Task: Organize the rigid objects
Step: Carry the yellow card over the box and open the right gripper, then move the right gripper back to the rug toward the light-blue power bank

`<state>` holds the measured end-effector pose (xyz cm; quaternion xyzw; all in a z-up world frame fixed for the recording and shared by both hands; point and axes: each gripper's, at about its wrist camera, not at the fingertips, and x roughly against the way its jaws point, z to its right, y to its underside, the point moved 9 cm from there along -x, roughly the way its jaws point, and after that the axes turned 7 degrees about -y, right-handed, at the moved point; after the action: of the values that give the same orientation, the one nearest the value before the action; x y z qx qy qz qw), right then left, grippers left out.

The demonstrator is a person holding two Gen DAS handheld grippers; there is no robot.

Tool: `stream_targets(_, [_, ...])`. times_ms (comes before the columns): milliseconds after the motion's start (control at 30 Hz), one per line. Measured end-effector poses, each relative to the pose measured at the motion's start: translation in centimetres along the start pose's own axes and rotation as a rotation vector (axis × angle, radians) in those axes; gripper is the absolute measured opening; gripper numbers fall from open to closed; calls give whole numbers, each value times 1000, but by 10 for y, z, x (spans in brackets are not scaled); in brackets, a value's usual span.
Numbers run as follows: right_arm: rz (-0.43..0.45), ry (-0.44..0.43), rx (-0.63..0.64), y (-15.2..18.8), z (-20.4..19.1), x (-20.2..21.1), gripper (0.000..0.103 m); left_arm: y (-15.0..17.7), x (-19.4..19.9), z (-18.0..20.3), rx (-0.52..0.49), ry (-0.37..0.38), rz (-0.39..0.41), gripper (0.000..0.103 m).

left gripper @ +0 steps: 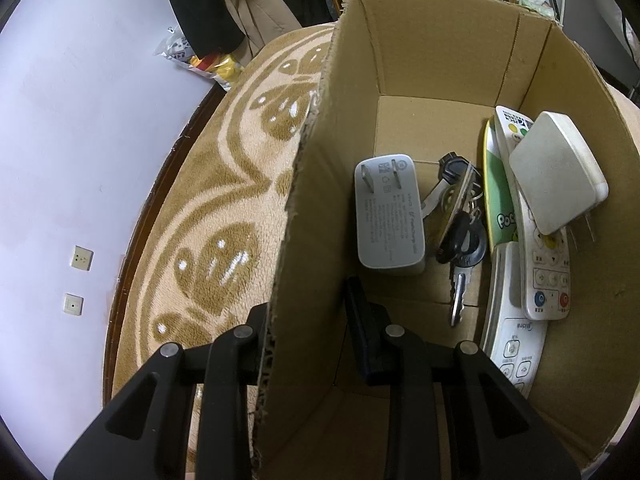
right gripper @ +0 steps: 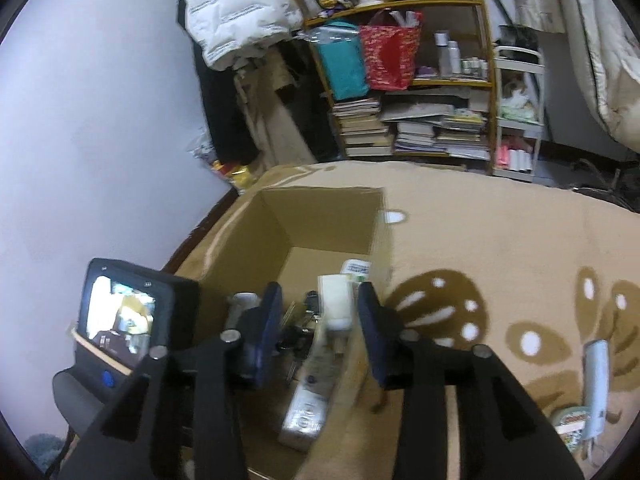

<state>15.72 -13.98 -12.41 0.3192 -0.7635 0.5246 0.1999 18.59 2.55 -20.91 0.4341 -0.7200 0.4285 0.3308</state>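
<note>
The left gripper (left gripper: 310,332) is straddling the cardboard box (left gripper: 440,60) wall – one finger outside, one inside, seemingly clamping it. Inside, a grey charger (left gripper: 386,216) is lying prongs-up beside a bunch of keys (left gripper: 456,220), with two white remotes (left gripper: 540,264) and a white adapter (left gripper: 558,172) stacking against the far side. The right gripper (right gripper: 318,332) is hovering above the box – jaws spread wide, holding nothing. Out on the patterned rug (right gripper: 500,240), a blurry light-blue object (right gripper: 596,384), perhaps another remote, is lying near a round tin (right gripper: 570,424)
</note>
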Motion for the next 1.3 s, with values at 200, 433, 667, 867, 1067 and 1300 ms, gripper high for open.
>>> stream_targets(200, [33,83,-9,-9,27,16,76,0,1,1,-1,-1,0,28])
stream_targets(433, [24,159,-122,-9,79,27,90,0,1,1,0,0,0,28])
stream_targets(667, [27,254,-195,-4,132,41,91,0,1,1,0,1,-1,28])
stream_targets(867, [11,328,-284,12,179,49,91,0,1,1,-3,-3,1,28])
stream_targets(1067, [-18,376,-353,26,214,50,91,0,1,2,-9,-11,2,28])
stream_targets(1300, [-46,461,-378,40,241,59,91,0,1,2,-12,-13,2,28])
